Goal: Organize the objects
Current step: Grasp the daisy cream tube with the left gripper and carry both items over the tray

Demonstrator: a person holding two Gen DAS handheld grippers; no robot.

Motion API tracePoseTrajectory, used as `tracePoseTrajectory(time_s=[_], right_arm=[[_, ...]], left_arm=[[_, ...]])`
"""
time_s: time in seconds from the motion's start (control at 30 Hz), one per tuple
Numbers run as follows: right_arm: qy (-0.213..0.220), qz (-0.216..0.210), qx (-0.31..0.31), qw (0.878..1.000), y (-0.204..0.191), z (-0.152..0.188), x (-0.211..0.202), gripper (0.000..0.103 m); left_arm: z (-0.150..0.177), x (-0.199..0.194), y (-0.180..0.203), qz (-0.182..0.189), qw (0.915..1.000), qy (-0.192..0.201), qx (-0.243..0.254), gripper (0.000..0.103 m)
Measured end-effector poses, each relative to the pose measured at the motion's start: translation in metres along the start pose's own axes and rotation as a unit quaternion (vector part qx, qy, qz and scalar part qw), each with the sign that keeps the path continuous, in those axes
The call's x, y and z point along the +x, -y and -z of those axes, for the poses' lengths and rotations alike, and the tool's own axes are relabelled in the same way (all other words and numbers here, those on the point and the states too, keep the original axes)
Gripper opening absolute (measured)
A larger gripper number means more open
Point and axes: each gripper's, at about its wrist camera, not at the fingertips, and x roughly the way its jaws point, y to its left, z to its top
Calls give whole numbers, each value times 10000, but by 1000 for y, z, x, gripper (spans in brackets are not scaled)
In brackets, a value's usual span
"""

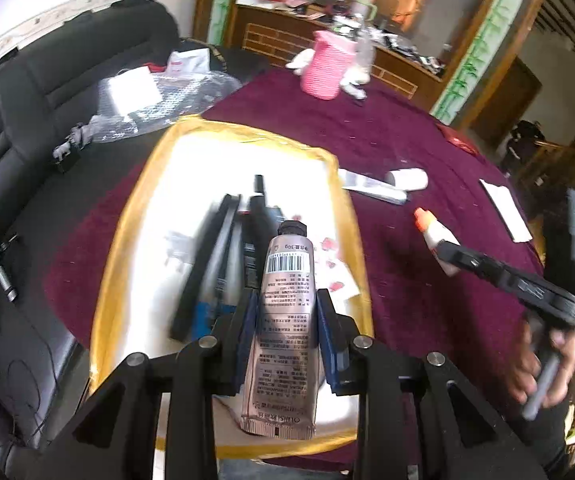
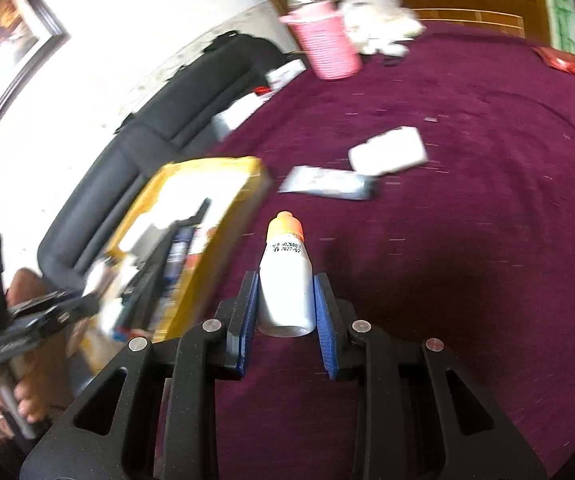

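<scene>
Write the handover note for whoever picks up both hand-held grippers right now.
Left hand-held gripper: shut on the pink tube, held above the yellow-rimmed box.
Right hand-held gripper: shut on the white bottle with the orange cap, over the maroon tablecloth.
Done: several dark items already lie in the box.
Left: put tube and bottle away; a white tube and a flat silver packet still lie on the cloth beside the box. Pink basket stands at the far edge.
</scene>
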Motion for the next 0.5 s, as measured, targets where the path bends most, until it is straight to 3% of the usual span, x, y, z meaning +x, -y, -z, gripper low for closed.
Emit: tracePoseTrajectory(time_s=[0.3, 0.5], right_arm=[[-276, -387, -67, 9988, -82, -11, 53, 27], [-345, -85, -133, 9993, -96, -25, 93, 28]], left_arm=[[-17, 35, -23, 20, 9996, -271, -80, 29], [-19, 46, -28, 59, 9991, -377, -158, 29]])
